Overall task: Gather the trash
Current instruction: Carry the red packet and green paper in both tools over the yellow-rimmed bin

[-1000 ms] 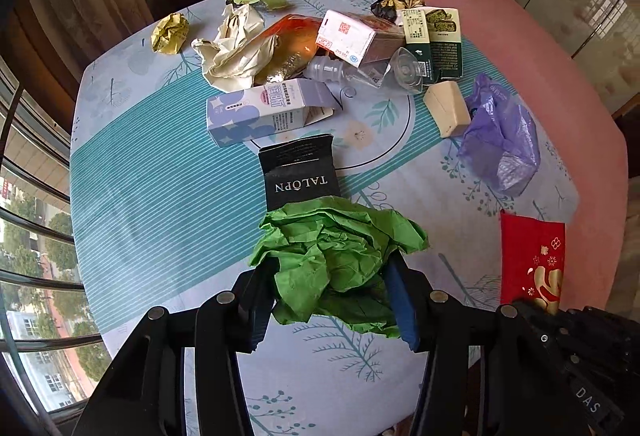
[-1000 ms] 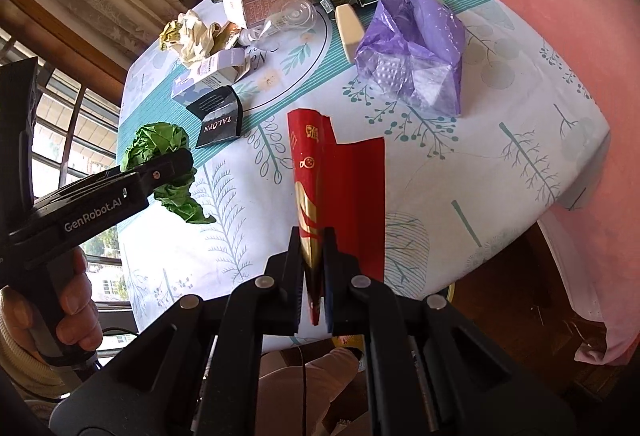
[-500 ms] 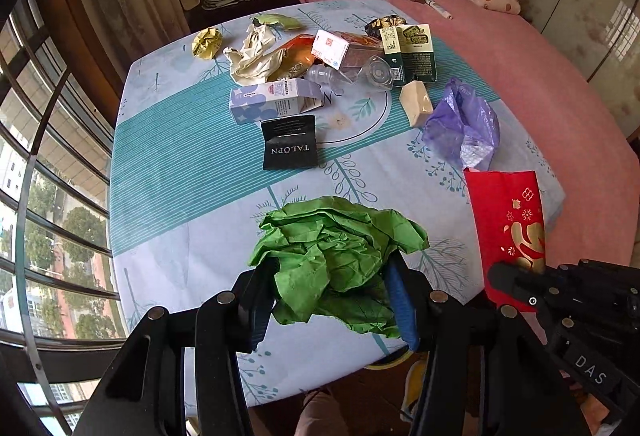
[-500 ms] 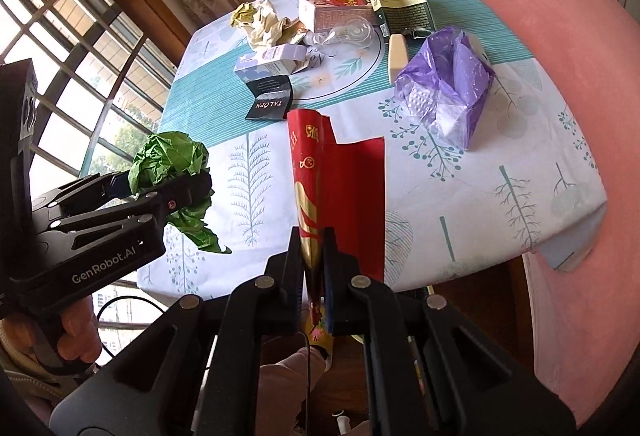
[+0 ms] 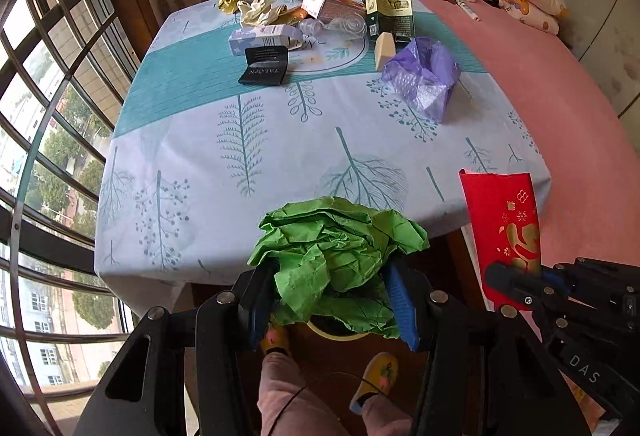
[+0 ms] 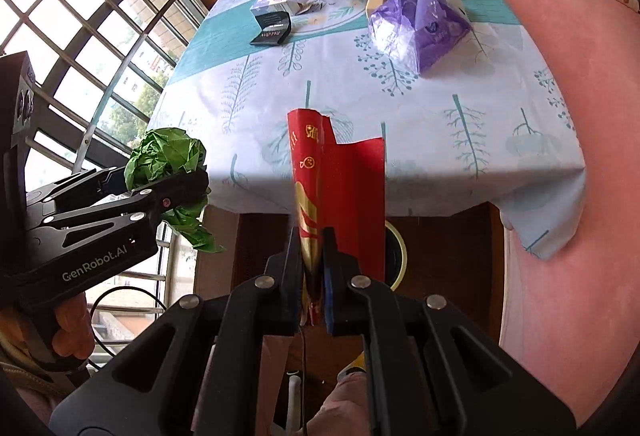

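My left gripper point(image 5: 334, 276) is shut on a crumpled green paper point(image 5: 340, 248), held off the near edge of the table point(image 5: 180, 176). In the right wrist view the same green paper point(image 6: 168, 160) and left gripper point(image 6: 176, 180) sit at the left. My right gripper point(image 6: 312, 236) is shut on a red envelope point(image 6: 344, 188) with gold print, held upright before the table's near edge; the red envelope point(image 5: 504, 228) also shows at the right of the left wrist view. A yellow-rimmed bin point(image 6: 398, 252) lies below, mostly hidden behind both items.
Far across the table lie a purple plastic bag point(image 5: 420, 76), a black TALOPN packet point(image 5: 264, 66), a white-purple carton point(image 5: 260, 38), crumpled paper point(image 5: 260, 6), a clear bottle point(image 5: 340, 26) and a green box point(image 5: 390, 14). A pink bed point(image 5: 560, 84) is right, windows left. The person's legs and yellow slippers point(image 5: 376, 376) are below.
Both grippers have pulled back from the table toward its near edge and past it, carrying the green paper and red envelope. The floor, bin rim and slippers have come into view.
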### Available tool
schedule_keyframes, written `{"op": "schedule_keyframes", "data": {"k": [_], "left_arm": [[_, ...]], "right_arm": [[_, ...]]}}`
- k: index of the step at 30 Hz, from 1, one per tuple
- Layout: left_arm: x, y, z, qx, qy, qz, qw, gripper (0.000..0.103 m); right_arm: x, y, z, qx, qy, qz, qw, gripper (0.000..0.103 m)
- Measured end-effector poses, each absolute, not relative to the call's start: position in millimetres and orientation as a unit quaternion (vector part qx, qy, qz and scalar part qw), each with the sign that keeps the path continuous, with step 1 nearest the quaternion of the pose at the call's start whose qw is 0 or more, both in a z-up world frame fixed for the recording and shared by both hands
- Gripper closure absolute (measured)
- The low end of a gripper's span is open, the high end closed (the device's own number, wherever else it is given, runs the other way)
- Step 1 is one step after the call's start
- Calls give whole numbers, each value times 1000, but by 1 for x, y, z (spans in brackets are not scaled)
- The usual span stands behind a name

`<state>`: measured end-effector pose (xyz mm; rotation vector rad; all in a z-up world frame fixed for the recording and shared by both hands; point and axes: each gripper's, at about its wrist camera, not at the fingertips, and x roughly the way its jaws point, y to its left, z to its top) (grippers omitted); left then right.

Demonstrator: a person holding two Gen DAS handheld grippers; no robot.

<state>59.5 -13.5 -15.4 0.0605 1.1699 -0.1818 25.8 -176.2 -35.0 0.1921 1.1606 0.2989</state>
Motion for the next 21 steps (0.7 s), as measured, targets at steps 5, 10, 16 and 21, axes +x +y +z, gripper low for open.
{"op": "schedule_keyframes", "data": {"k": [5,10,16,21], "left_arm": [[31,-21,-40,16,579,-75,811,53],[23,-22,-78,24,599,-61,798,53],[26,-23,-156,23,636,-65,769,52],[32,-24,-234,35,655,-70,752,52]], "right_arm": [[8,-186,-66,96,569,144,804,97],[0,-185,-115,105,600,137,781,97],[4,-183,-199,125,627,116,760,97],[14,-179,-283,128,631,102,759,97]]}}
